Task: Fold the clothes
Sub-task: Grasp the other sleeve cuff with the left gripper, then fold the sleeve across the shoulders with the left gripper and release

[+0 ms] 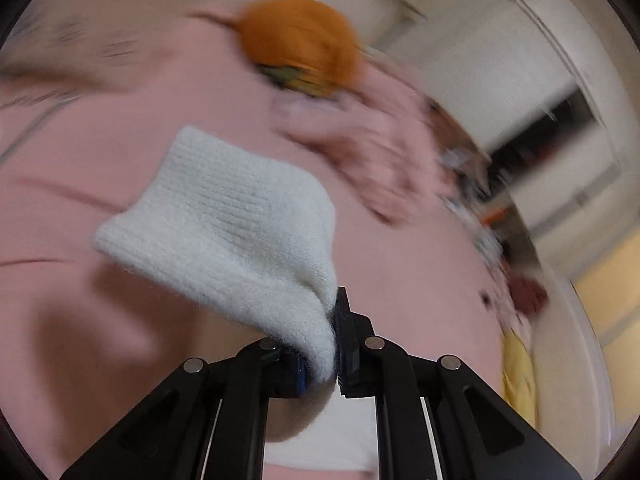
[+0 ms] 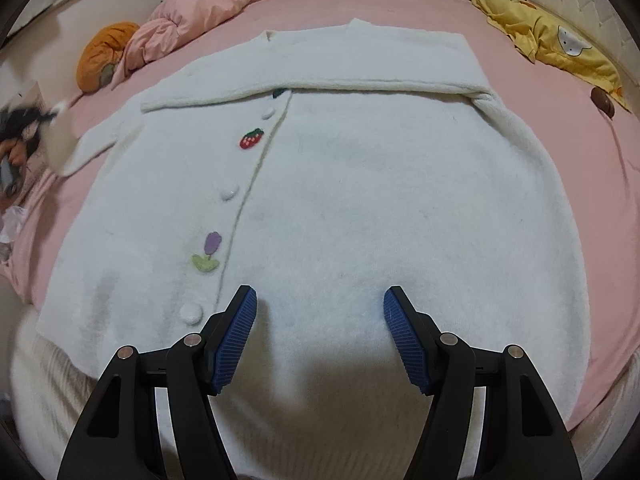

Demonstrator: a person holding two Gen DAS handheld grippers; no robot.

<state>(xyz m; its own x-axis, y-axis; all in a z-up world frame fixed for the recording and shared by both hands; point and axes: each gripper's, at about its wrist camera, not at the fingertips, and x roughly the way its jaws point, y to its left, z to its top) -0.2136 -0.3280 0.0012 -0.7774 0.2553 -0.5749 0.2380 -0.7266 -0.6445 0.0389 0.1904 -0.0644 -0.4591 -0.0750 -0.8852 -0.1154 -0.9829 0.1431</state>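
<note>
A white knit cardigan (image 2: 360, 200) lies flat, button side up, on the pink bed (image 2: 600, 200), with a strawberry patch (image 2: 252, 138) and a tulip patch (image 2: 210, 252) beside the placket. One sleeve (image 2: 340, 76) is folded across its top. My right gripper (image 2: 320, 300) hovers open over the lower part of the body, with nothing between its pads. In the left wrist view my left gripper (image 1: 330, 340) is shut on the cuff of the other sleeve (image 1: 232, 224), which hangs lifted above the sheet. That raised sleeve end (image 2: 60, 140) shows blurred at the far left of the right wrist view.
An orange pumpkin cushion (image 2: 104, 54) and a bunched pink duvet (image 2: 208, 8) lie at the bed's far left. A yellow garment (image 2: 552, 40) and a small brown object (image 2: 603, 101) sit at the right. Small clutter lines the far edge. The left wrist view is motion-blurred.
</note>
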